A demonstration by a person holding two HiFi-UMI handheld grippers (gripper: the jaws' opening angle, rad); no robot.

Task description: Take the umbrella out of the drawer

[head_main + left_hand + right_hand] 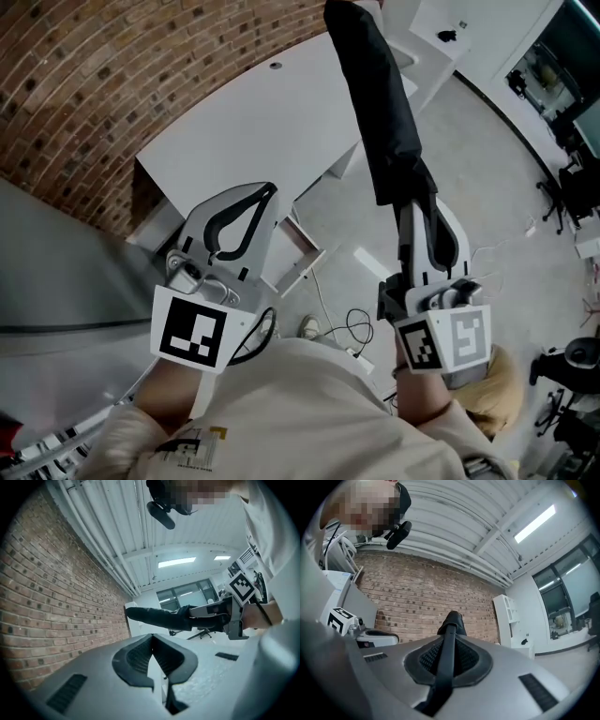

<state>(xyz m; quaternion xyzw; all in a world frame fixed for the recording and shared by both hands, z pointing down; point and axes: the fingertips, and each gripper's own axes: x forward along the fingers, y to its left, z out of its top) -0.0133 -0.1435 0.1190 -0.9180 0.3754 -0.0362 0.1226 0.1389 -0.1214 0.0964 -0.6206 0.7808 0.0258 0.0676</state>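
A black folded umbrella [382,103] juts forward out of my right gripper [422,225], held high above the floor. In the right gripper view the jaws are shut on the umbrella [447,660], whose thin black shaft runs between the pads and whose far end [453,620] shows past them. My left gripper [239,220] is raised beside it at the left, shut with nothing in it; its tips [152,637] meet. The left gripper view shows the umbrella [157,617] level, gripped by the right gripper [220,616]. Below, a white drawer [298,251] stands pulled out.
A white desk [253,122] stands against the brick wall [112,66]. Cables [352,328] lie on the grey floor near my feet. Office chairs [567,192] and equipment stand at the right. A white shelf unit [508,616] stands beside the brick wall.
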